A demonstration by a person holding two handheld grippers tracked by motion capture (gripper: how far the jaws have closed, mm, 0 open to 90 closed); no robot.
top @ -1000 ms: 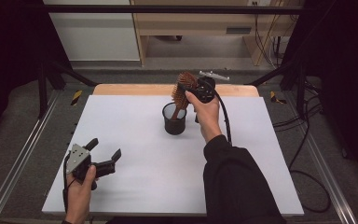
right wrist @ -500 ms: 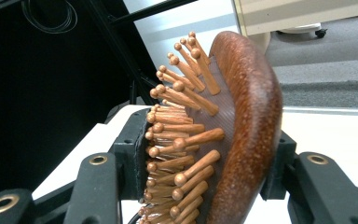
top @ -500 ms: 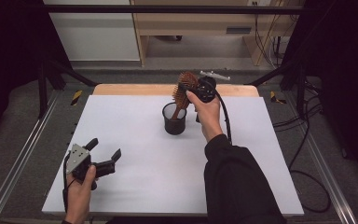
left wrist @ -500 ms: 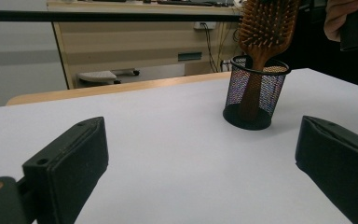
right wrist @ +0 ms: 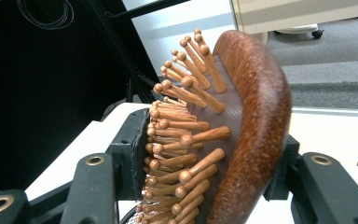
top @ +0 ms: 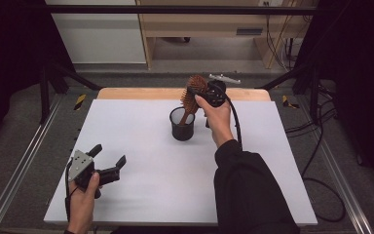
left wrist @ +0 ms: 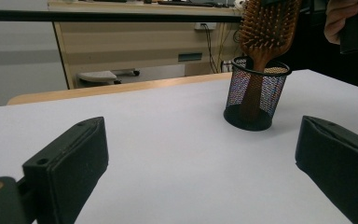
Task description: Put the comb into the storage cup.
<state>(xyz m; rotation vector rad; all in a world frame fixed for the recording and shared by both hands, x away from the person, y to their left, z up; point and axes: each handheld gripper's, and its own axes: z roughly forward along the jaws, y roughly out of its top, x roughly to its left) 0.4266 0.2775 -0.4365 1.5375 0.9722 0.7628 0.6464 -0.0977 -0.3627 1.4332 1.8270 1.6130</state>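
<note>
A wooden hairbrush [top: 193,92] stands with its handle down inside a black mesh cup [top: 182,124] at the middle back of the white table [top: 141,141]. My right gripper [top: 199,93] is shut on the brush's head; its jaws press the bristle side and the wooden back [right wrist: 251,135]. The left gripper view shows the brush [left wrist: 265,32] rising out of the cup [left wrist: 256,95], with the right hand above it. My left gripper [top: 108,161] is held low near the table's front left corner, open and with nothing between its jaws.
A light wooden board [top: 141,93] lines the table's far edge. Metal rails [top: 19,170] run along both sides. A wooden desk [top: 209,24] and cables [top: 321,146] lie beyond and to the right.
</note>
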